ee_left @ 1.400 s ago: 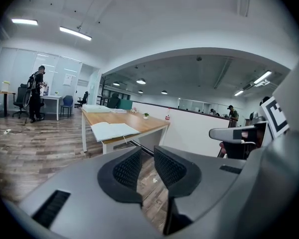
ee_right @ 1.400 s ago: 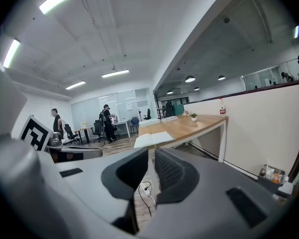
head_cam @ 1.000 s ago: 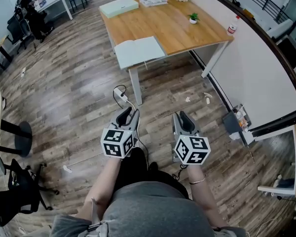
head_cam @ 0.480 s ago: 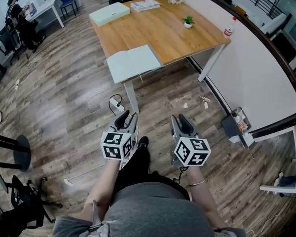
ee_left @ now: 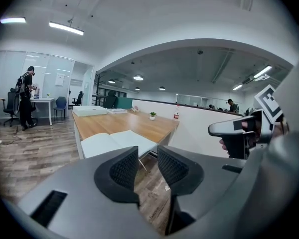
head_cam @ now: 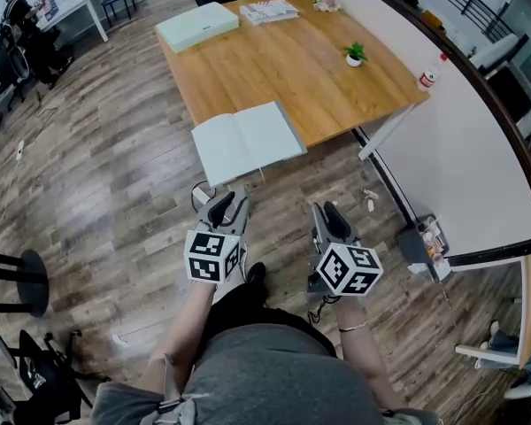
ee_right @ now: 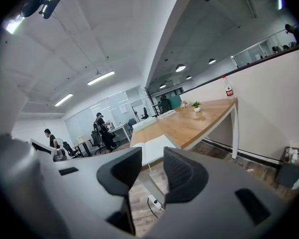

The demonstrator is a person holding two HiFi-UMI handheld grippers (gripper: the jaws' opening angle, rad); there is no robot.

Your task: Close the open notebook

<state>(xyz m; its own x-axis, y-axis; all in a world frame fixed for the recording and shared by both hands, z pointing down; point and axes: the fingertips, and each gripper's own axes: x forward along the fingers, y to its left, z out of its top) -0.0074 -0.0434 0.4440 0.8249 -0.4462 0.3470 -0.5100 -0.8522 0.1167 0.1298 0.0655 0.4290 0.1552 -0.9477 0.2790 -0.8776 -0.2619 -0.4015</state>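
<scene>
The open notebook [head_cam: 246,142] lies flat with its pale pages up at the near left corner of the bench [head_cam: 283,60], one long side along the near edge. Nothing rests on it and nothing touches it.

Farther along the wooden top, a closed pale green book [head_cam: 197,25] sits at the far left corner and a stack of papers [head_cam: 274,9] lies on the far edge. A small potted plant [head_cam: 355,55] stands toward the right edge, and a bottle with a red label [head_cam: 430,74] stands at the near right corner, against the white partition [head_cam: 460,158].

Both grippers hang over the plank floor [head_cam: 97,193] short of the bench's near edge, side by side and pointing toward the bench. The left gripper [head_cam: 227,204] is released: its ribbed pads stand apart with a narrow gap, and only floor and the notebook beyond show through it. The right gripper [head_cam: 329,218] is released too. Its jaws have just been opening, and nothing is between them — the notebook and the bench leg show past the gap.

On the floor below the notebook's corner lies a white power strip [head_cam: 201,193] with its cable. By the foot of the partition stands a small grey bin [head_cam: 422,237]. Well off at the far left, a person [head_cam: 18,11] stands by another desk.
</scene>
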